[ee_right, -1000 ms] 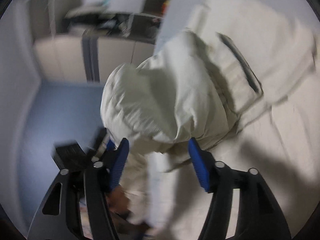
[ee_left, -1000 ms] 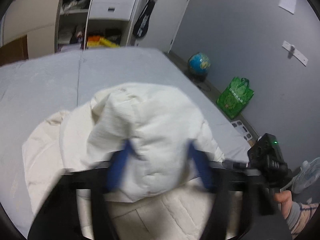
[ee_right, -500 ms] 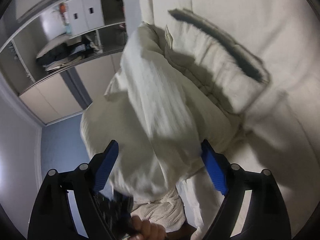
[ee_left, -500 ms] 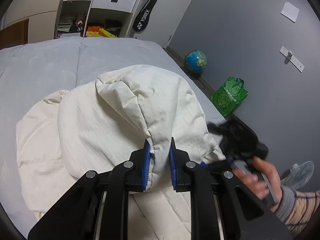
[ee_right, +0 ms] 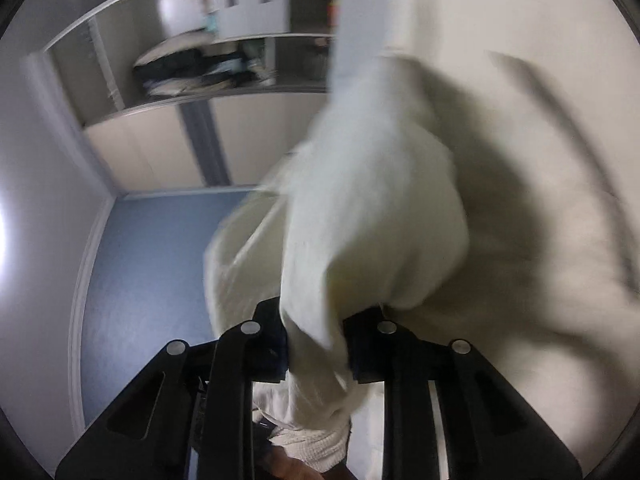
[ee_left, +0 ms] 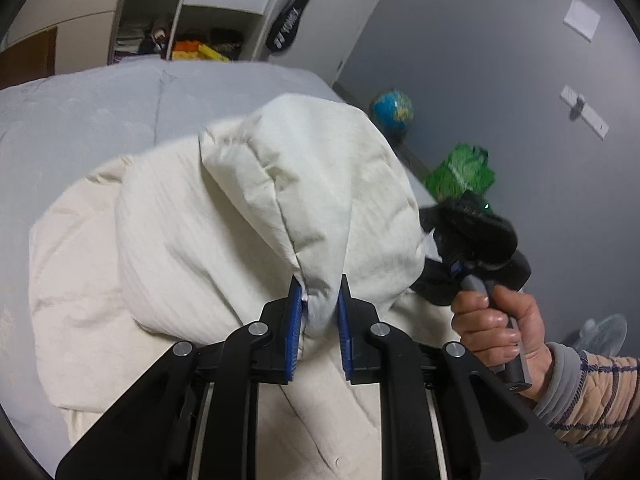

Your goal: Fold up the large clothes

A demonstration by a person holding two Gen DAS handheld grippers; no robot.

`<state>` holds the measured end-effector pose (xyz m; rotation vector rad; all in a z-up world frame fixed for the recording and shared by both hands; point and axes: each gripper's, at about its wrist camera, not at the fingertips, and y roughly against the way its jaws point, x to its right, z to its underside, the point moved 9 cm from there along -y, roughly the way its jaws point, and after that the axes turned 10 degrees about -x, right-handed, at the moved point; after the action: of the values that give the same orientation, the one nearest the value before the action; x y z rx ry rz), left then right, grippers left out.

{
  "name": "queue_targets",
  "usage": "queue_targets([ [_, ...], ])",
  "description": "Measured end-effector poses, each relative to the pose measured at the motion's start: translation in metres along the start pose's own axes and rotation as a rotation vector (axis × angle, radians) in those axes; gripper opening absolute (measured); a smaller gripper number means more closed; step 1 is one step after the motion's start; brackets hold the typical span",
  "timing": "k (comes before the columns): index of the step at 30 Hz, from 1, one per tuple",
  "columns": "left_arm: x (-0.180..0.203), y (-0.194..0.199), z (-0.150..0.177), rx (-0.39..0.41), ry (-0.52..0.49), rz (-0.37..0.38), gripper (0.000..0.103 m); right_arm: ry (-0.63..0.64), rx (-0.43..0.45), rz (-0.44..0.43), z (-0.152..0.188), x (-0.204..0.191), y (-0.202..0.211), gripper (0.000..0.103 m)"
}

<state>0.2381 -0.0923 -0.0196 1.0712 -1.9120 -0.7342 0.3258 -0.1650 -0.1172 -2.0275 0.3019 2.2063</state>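
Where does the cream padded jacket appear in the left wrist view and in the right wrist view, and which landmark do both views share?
Left wrist view: the cream padded jacket fills the centre, a fold pinched in the left claw.
Right wrist view: it fills the centre and right, blurred, a fold pinched in the right claw.
Shared landmark: the open shelving unit, at the top of both views.

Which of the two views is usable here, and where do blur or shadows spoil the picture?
Left wrist view: mostly sharp, with the left claw pinching the cream garment; only the right claw and green bag are smeared. Right wrist view: heavy motion blur throughout, the garment smeared and casting dark shadows, glare at the left edge.
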Motion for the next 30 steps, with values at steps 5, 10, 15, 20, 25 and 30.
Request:
queue_targets([
  [5, 0.002, -0.024, 0.022, -0.055, -0.015, -0.029, 0.017, -0.052, -0.010, 0.090, 0.020, 0.045, 0.023, 0.034],
  [10, -0.011, -0.024, 0.023, -0.038, 0.055, -0.004, 0.023, 0.048, -0.034, 0.226, 0.035, 0.027, 0.044, 0.052],
  [15, -0.015, -0.021, 0.024, -0.035, 0.071, -0.001, 0.032, 0.233, 0.010, 0.330, 0.026, -0.029, 0.050, 0.052],
  [20, -0.021, -0.007, 0.029, -0.002, 0.103, -0.023, 0.071, 0.444, -0.054, 0.462, 0.022, -0.078, 0.013, 0.063],
  [25, -0.049, 0.002, 0.041, 0.009, 0.259, 0.041, 0.077, 0.550, -0.144, 0.624, 0.030, -0.070, -0.020, 0.063],
  [30, -0.072, -0.008, 0.042, 0.009, 0.423, 0.183, 0.077, 0.563, -0.160, 0.615, 0.036, -0.067, -0.025, 0.030],
])
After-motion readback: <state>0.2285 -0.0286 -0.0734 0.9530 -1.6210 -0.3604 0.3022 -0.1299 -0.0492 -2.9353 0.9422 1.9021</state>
